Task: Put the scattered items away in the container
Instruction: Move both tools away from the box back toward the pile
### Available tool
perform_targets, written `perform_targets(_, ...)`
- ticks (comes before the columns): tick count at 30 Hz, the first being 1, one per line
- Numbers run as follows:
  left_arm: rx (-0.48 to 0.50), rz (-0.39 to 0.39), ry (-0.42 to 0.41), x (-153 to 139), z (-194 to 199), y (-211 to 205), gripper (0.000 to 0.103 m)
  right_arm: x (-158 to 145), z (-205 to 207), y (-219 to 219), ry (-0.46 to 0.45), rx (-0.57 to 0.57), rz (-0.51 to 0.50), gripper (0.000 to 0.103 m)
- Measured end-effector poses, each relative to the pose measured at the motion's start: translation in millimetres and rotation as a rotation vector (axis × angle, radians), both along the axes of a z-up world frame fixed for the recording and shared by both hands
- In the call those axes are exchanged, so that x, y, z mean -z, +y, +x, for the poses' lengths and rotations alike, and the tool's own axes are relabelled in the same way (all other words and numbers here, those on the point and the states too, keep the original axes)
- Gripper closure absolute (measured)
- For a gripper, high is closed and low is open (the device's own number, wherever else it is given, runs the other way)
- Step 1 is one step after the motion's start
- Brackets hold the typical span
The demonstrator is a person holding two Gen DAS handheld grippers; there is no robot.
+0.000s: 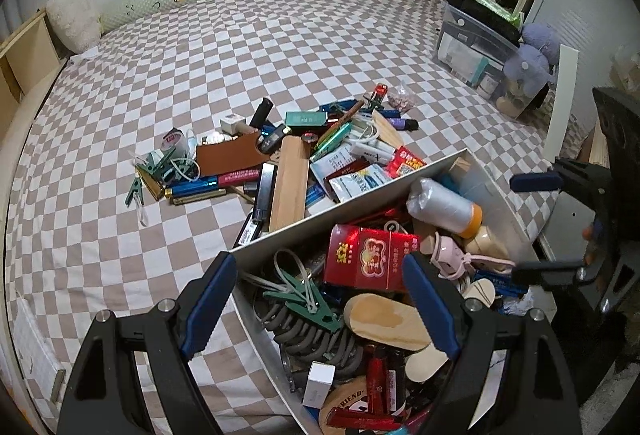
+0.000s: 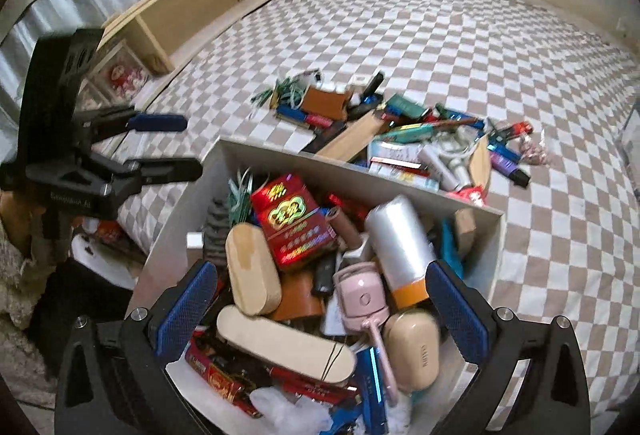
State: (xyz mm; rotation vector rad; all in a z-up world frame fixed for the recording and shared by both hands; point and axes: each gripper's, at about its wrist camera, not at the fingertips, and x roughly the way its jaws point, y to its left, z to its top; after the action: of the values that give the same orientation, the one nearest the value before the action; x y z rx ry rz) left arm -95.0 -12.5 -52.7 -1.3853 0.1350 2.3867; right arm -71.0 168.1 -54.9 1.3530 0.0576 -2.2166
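A white container sits on the checkered bed, heaped with small items: a red box, a silver spool, wooden pieces, green clips. Beyond its far wall lies a scattered pile of pens, boxes, a brown wallet and a wooden block. My left gripper is open and empty above the container's near end. My right gripper is open and empty over the container. Each gripper shows in the other's view, the right and the left.
The checkered bed stretches behind the pile. A clear storage bin and a purple plush toy stand at the right edge. A wooden shelf runs along the bed's far side.
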Motion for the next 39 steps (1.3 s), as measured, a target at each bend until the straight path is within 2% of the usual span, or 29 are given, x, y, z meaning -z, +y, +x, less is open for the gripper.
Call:
perform_targets(18, -0.034, 0.018, 0.078, -19, -8, -1, 0.018, -33, -30, 35, 0.115, 0.14, -0.027, 0.0)
perform_targets(20, -0.033, 0.02, 0.098, -22, -9, 0, 0.012, -36, -33, 39, 0.142, 0.153, -0.015, 0.0)
perform_targets(21, -0.038, 0.021, 0.109, -24, -9, -1, 0.003, -38, -35, 41, 0.154, 0.164, -0.012, 0.0)
perform_targets(22, -0.045, 0.025, 0.123, -26, -9, -2, 0.002, -39, -36, 43, 0.163, 0.174, -0.012, 0.0)
perform_targets(33, -0.074, 0.081, 0.179, -40, -15, -6, 0.001, -56, -47, 66, 0.211, 0.232, -0.074, 0.0)
perform_targets(39, -0.087, 0.056, 0.199, -42, -18, -7, 0.001, -57, -50, 69, 0.236, 0.239, -0.045, 0.0)
